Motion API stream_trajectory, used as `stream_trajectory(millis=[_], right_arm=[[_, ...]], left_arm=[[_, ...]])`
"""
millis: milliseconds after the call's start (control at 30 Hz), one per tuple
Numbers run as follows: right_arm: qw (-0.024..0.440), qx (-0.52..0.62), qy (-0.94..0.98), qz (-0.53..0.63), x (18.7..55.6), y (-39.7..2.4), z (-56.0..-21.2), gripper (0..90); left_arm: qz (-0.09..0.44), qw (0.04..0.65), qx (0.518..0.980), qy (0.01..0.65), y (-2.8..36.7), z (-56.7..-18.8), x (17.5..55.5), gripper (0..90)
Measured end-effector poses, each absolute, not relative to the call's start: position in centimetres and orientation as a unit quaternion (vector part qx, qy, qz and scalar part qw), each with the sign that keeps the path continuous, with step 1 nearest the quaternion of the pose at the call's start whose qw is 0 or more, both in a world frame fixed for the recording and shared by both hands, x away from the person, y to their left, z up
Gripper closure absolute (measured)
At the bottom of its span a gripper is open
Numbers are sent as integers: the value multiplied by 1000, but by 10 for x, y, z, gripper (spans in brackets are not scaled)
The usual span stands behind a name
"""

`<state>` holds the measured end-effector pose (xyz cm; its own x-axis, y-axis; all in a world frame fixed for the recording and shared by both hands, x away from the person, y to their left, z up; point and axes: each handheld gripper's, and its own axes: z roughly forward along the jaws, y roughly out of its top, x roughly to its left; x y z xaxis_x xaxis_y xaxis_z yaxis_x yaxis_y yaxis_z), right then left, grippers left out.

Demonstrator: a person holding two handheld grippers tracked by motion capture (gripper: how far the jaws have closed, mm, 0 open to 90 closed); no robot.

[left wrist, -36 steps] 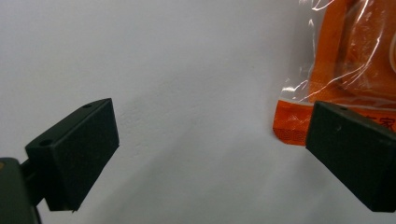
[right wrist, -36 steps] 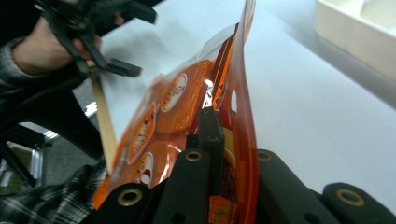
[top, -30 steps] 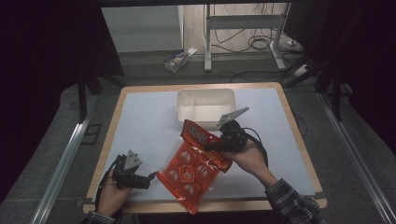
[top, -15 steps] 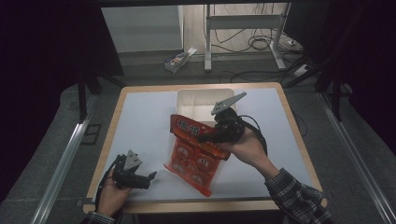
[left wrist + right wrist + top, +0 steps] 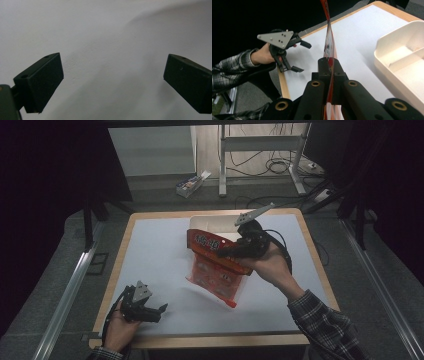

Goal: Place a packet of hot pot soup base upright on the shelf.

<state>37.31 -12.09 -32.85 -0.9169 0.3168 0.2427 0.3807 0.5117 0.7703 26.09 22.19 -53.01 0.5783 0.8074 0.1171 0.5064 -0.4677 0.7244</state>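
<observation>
A red snack bag (image 5: 214, 268) hangs tilted above the middle of the white table (image 5: 150, 250), its lower corner close to the surface. My right gripper (image 5: 226, 252) is shut on the bag's upper right edge. In the right gripper view the two jaws pinch the thin bag edge (image 5: 328, 40) at the right gripper (image 5: 329, 63). My left gripper (image 5: 159, 314) rests at the front left of the table, open and holding nothing. It is also visible as the left gripper (image 5: 298, 57) across the table. The left gripper (image 5: 112, 80) has its jaws wide apart over bare table.
A white divided tray (image 5: 207, 222) stands at the back middle of the table, partly behind the bag, also seen as the tray (image 5: 402, 57). A small box (image 5: 192, 182) and a metal frame with cables (image 5: 260, 165) stand on the floor beyond the table.
My right gripper has risen with the red bag, lifting it off the table toward the tray. The left gripper has stayed still.
</observation>
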Motion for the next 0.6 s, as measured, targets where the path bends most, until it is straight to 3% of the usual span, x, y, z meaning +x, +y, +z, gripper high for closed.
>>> stream_trajectory(millis=[600], right_arm=[[-3, -244, -846, -474, 414, -147, -292, 889]], left_arm=[[229, 330, 825, 398, 222, -530, 261, 25]])
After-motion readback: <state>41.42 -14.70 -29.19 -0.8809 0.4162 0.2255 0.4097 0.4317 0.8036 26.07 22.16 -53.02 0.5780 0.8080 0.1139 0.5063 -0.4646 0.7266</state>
